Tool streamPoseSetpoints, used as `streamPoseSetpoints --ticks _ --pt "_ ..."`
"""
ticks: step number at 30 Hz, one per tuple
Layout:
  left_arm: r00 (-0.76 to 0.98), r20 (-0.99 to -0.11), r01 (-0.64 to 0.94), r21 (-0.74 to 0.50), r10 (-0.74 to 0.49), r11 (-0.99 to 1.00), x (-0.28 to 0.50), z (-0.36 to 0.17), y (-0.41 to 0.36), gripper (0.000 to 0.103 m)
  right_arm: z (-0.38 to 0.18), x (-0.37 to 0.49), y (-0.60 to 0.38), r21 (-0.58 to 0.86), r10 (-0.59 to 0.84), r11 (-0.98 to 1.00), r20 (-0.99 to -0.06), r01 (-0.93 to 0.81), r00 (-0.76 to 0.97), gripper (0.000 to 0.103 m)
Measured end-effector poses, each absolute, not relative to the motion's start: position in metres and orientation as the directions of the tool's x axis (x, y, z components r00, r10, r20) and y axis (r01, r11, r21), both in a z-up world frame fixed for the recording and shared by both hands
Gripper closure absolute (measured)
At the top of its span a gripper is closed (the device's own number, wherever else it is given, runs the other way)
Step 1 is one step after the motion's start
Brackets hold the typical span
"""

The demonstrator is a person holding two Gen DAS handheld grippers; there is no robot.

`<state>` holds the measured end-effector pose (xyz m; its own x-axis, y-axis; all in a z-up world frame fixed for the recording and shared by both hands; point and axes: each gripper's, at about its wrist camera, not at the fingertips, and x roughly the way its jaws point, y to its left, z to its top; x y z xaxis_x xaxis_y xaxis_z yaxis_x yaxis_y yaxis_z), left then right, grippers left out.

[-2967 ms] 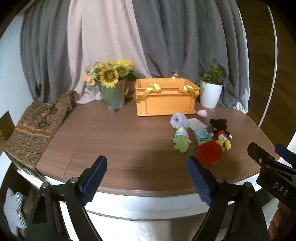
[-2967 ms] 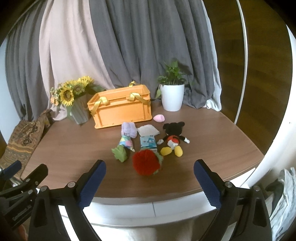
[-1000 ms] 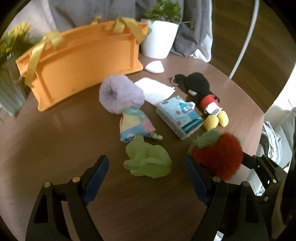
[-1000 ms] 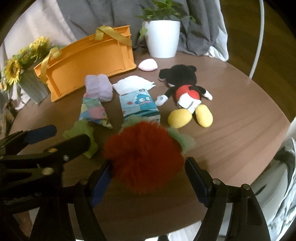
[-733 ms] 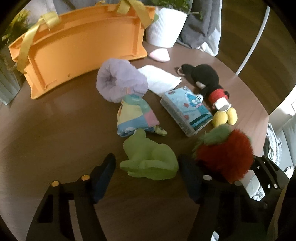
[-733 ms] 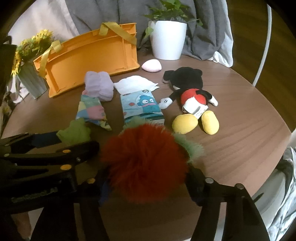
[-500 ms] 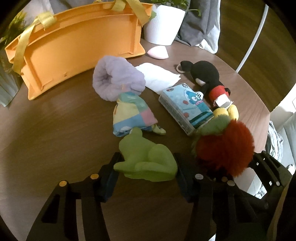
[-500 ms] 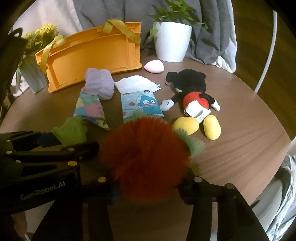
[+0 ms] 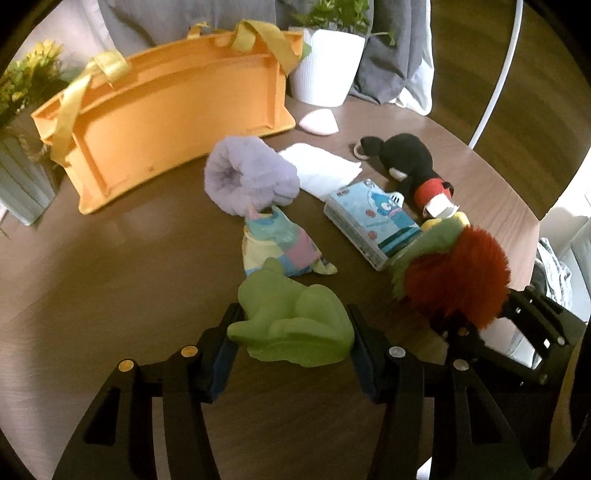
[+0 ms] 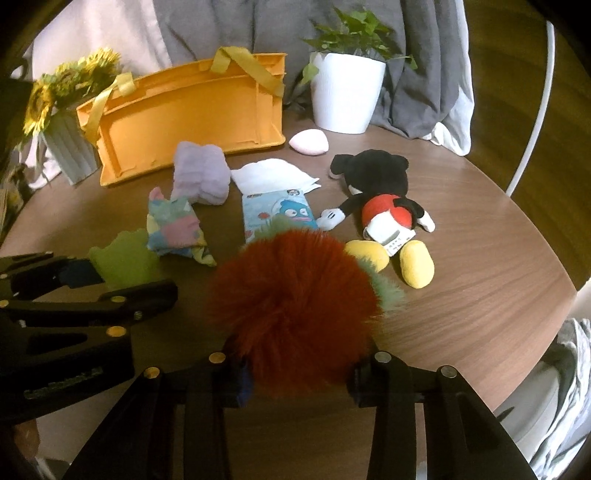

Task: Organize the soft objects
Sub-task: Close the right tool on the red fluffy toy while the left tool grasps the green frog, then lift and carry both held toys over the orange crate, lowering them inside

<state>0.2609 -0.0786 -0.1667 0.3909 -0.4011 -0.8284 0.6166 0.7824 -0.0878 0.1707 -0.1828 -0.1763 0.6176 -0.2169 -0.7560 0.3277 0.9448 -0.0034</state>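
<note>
- Black left claw (image 9: 291, 343), blue pads on its fingers, is pinching a green soft toy (image 9: 291, 325) from both sides, low over the brown wooden tabletop (image 9: 110, 266).
- Green soft toy is smooth and frog-like; its long axis runs across the claw from left to right, with a rounded bump pointing away toward the orange basket (image 9: 173, 107).
- Black right claw (image 10: 299, 373) is pinching a red fluffy pom-pom toy (image 10: 295, 306) with pale green fuzzy trim on its far and right edges; the ball is round, with no clear long axis.
- In the left wrist view the red ball (image 9: 458, 277) sits to the right of the green toy, apart from it.
- Just beyond the green toy lies a pastel patchwork pouch (image 9: 280, 247), touching it or nearly so, and beyond that a lilac fluffy roll (image 9: 251, 179) with its open end turned left.
- Between the two held toys lies a light blue tissue pack (image 9: 373, 221) with a cartoon face, long axis slanting away to the left, and a white tissue (image 9: 321, 170) behind it.
- A black mouse plush (image 10: 384, 199) with red shorts and yellow shoes lies on its back to the right, head away, feet toward the camera.
- Farther back are a pink pebble-shaped soft piece (image 10: 308, 142), the orange basket with yellow ribbon handles, a white plant pot (image 10: 345, 96), sunflowers (image 10: 66, 85) and grey curtains (image 10: 236, 26).
</note>
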Motion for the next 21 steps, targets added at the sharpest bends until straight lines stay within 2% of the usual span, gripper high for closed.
streamPoseSetpoints --ticks 8,21 --pt "0.453 -0.781 0.600 -0.089 -0.429 0.795 0.262 -0.137 -0.065 0.049 -0.150 0.167 -0.188 0.053 -0.202 0.935 -0.731 0.350 0.652 0.064" --pt "0.588 -0.670 0.536 -0.096 -0.453 0.839 0.274 -0.079 -0.044 0.049 -0.087 0.178 -0.177 0.110 -0.173 0.945 -0.633 0.309 0.754 0.064"
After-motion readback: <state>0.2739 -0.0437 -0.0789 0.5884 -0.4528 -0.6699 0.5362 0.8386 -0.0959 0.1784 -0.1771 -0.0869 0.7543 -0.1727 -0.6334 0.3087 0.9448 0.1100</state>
